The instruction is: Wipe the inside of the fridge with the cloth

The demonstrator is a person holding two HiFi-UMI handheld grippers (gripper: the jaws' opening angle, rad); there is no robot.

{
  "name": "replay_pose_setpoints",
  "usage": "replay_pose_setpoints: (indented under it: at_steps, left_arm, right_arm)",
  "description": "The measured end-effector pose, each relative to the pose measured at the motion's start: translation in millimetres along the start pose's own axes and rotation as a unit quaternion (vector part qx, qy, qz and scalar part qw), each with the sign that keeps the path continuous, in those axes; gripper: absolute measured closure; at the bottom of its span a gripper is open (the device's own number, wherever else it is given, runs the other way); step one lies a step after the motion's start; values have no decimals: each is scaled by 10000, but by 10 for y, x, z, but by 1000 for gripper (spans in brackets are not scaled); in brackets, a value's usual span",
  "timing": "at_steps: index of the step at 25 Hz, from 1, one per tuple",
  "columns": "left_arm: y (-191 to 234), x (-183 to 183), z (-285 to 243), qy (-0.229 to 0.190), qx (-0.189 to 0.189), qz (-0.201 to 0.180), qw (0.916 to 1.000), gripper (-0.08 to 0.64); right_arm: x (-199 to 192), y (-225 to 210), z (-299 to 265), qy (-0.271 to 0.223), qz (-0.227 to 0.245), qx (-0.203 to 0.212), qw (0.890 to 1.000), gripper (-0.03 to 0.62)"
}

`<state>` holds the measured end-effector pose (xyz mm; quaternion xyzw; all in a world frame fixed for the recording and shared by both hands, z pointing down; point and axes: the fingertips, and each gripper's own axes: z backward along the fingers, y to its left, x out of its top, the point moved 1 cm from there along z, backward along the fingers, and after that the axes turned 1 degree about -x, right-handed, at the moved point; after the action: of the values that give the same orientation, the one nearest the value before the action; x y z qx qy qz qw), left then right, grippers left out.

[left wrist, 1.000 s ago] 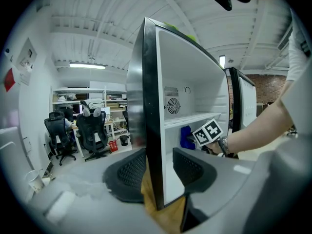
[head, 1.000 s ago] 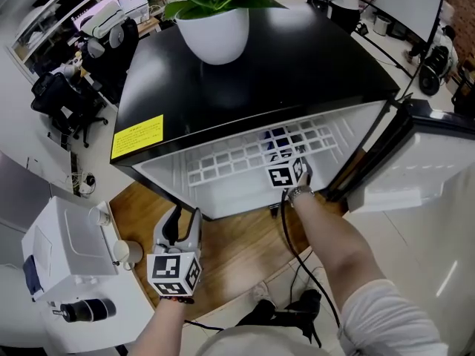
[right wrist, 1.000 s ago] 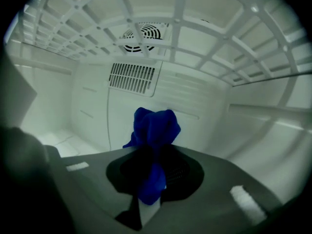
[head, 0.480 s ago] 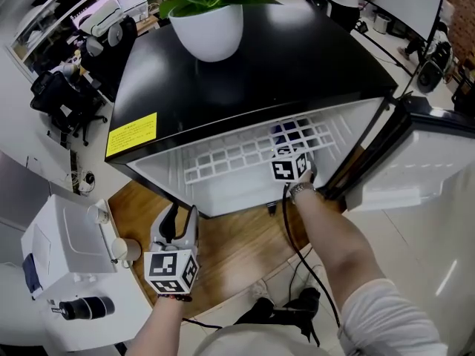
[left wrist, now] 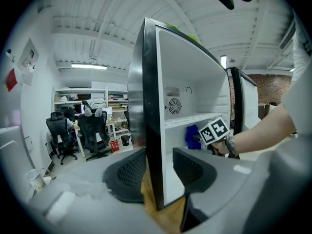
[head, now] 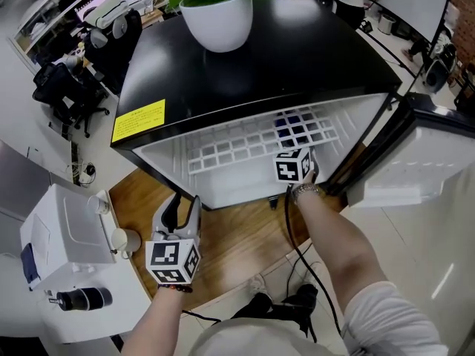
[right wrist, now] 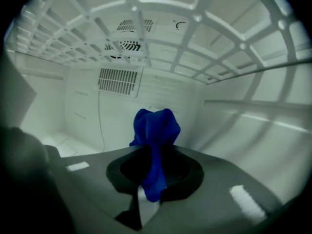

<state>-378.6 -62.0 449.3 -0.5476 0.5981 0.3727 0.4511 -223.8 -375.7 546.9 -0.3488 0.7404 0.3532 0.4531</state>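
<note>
A black fridge (head: 245, 65) stands open with a white inside (right wrist: 73, 106) and a white wire shelf (head: 237, 143). My right gripper (right wrist: 155, 165) reaches in under that shelf, shut on a bunched blue cloth (right wrist: 156, 128). The cloth sticks up from the jaws in front of the back wall, and whether it touches the wall I cannot tell. In the head view the right gripper's marker cube (head: 293, 165) sits at the fridge's front edge, and the cloth (head: 289, 128) shows through the shelf. My left gripper (head: 182, 205) hangs open and empty outside the fridge, low at its left front corner.
A white pot with a green plant (head: 219, 21) stands on the fridge top. The open fridge door (head: 415, 154) is at the right. A white machine (head: 67, 236) sits at the lower left on a counter. Office chairs (left wrist: 78, 133) stand beyond the fridge's left side. Below is wooden floor (head: 237, 236).
My right gripper with the cloth has shifted slightly to the right under the shelf. The left gripper has stayed where it was.
</note>
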Motion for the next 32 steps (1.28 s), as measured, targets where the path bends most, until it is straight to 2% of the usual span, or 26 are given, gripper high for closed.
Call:
replay_pose_setpoints:
  at_steps: [8,16,20,25,32]
  left_arm:
    - [-6,-7,3,-18,-20,40,10000,393]
    - [-10,-10,16,-11,-68,22,10000,393]
    - [-15,-11,23,-1,-114,-6,9999,393]
    - [-18,-14,23,2,-181,-74,9998,393]
    - [-11,-14,18,-31,-191,-90,9998,394]
  right_arm:
    - [151,850,394,-275,93,970,9949,535]
    - [279,1831,630,-332,53,1948,9803,535]
    - [222,2221,632,-208,226,2299,9727,534]
    - [47,2467,538,138,526,2443,9682,535]
    - [-111,2377,427,372,839,2253,9700,535]
